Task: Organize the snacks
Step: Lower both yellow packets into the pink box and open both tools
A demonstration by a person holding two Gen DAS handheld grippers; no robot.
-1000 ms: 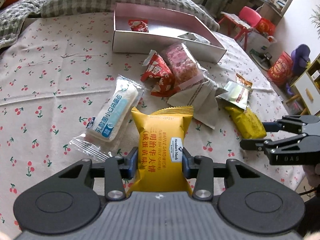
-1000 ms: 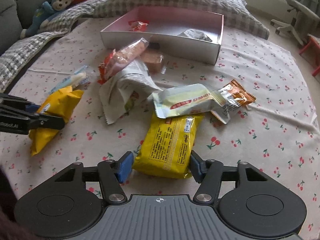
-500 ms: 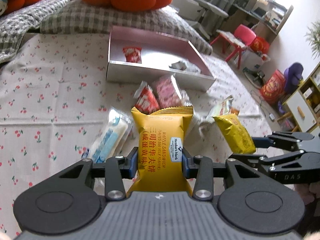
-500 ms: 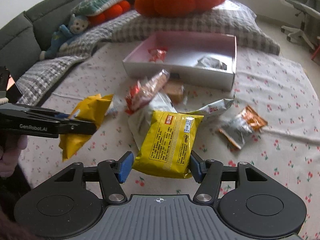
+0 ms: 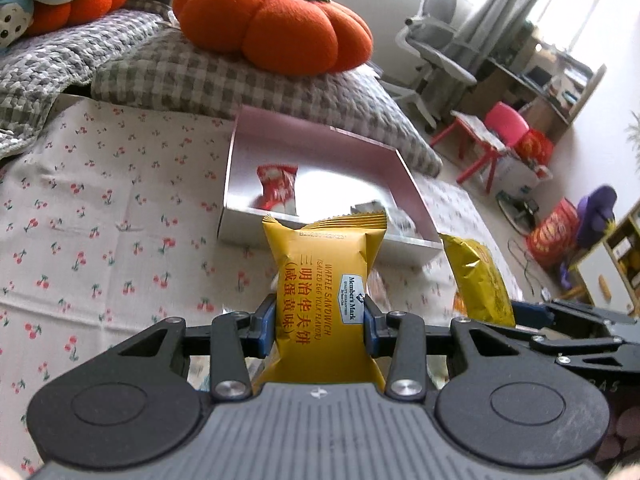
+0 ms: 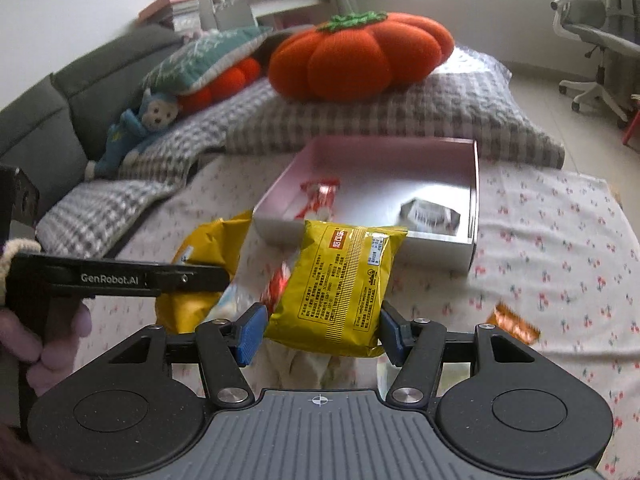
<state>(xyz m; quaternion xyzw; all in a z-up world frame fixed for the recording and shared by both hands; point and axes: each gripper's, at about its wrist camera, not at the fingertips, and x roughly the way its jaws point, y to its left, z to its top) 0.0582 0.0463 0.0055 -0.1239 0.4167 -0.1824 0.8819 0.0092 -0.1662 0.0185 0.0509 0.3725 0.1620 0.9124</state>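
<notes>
Now you are holding both tongs above the cherry-print cloth [image 5: 100, 216], each clamping a yellow packet. Your left tongs [image 5: 320, 320] are gripping the waffle sandwich packet [image 5: 324, 280] upright, in front of the pink box [image 5: 404, 160]. Your right tongs [image 6: 320, 332] are pinching the yellow snack packet [image 6: 340, 280], tilted, near the box's front wall. Inside the box are lying a red wrapper [image 6: 320, 196] and a silver wrapper [image 6: 430, 214].
</notes>
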